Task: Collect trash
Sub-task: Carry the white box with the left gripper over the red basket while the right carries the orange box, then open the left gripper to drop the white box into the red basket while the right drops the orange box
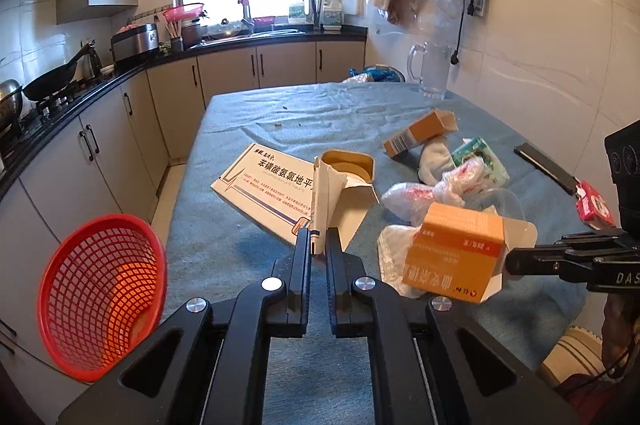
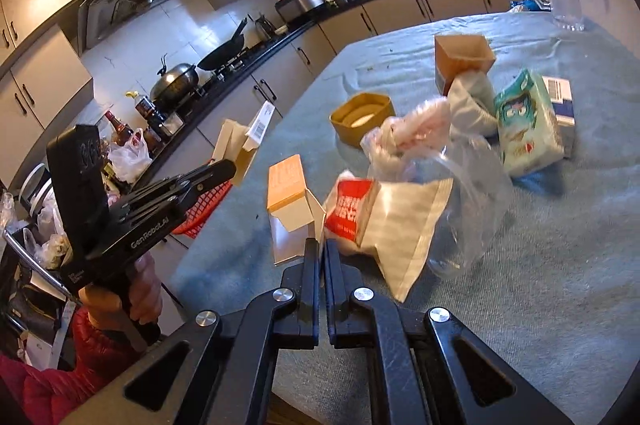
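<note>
Two grippers grasp cartons: the left gripper [image 1: 319,241] clamps a white box [image 1: 280,191], the right gripper [image 2: 323,253] pinches an orange box's [image 2: 289,203] flap above the table [image 1: 248,113].

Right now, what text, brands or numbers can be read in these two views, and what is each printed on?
"苯磺酸氨氯地平": large flat white medicine box held in the left gripper.
"GenRobot.AI": body of the left gripper, seen from the right wrist view.
"DAS", cut off at the frame edge: right gripper.
Orange box: print upside down, not reliably readable.
Red packet, barcodes, green tissue pack: too blurred.
</note>
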A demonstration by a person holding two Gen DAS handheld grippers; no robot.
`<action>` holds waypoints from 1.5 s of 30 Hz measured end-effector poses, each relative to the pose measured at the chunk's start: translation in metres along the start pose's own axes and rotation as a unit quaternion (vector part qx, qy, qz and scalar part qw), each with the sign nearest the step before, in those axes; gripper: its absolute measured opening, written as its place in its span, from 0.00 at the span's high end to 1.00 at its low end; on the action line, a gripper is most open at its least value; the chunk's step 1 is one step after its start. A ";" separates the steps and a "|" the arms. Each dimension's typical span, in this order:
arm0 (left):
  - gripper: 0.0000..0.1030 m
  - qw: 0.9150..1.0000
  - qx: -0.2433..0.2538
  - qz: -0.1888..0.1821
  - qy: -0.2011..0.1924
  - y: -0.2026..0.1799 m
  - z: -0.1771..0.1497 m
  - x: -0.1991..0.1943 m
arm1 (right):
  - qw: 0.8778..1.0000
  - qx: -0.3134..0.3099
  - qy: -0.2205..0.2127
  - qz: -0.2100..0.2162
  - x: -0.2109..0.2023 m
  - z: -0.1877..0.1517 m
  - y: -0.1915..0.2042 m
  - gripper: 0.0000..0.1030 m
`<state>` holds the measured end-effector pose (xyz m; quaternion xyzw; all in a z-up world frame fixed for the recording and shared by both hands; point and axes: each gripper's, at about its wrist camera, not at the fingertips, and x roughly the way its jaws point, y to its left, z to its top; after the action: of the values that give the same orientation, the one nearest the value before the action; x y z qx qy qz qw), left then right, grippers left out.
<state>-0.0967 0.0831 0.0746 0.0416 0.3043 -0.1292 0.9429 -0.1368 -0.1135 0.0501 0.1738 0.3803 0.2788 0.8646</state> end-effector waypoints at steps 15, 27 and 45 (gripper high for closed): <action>0.94 0.996 -0.042 0.077 -0.035 0.066 -0.002 -0.058 | 0.998 -0.047 0.005 0.047 0.039 0.041 0.061 0.97; 0.94 0.984 -0.107 0.141 -0.016 0.134 -0.043 -0.080 | 0.991 -0.103 0.049 0.076 0.133 0.062 0.145 0.97; 0.93 0.974 -0.160 0.156 0.039 0.185 -0.073 -0.037 | 0.987 -0.111 0.112 0.022 0.231 0.057 0.162 0.97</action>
<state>-0.1164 0.2812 0.0369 -0.0575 0.3477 0.0716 0.9331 -0.0223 0.1504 0.0399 0.0526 0.4378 0.3560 0.8239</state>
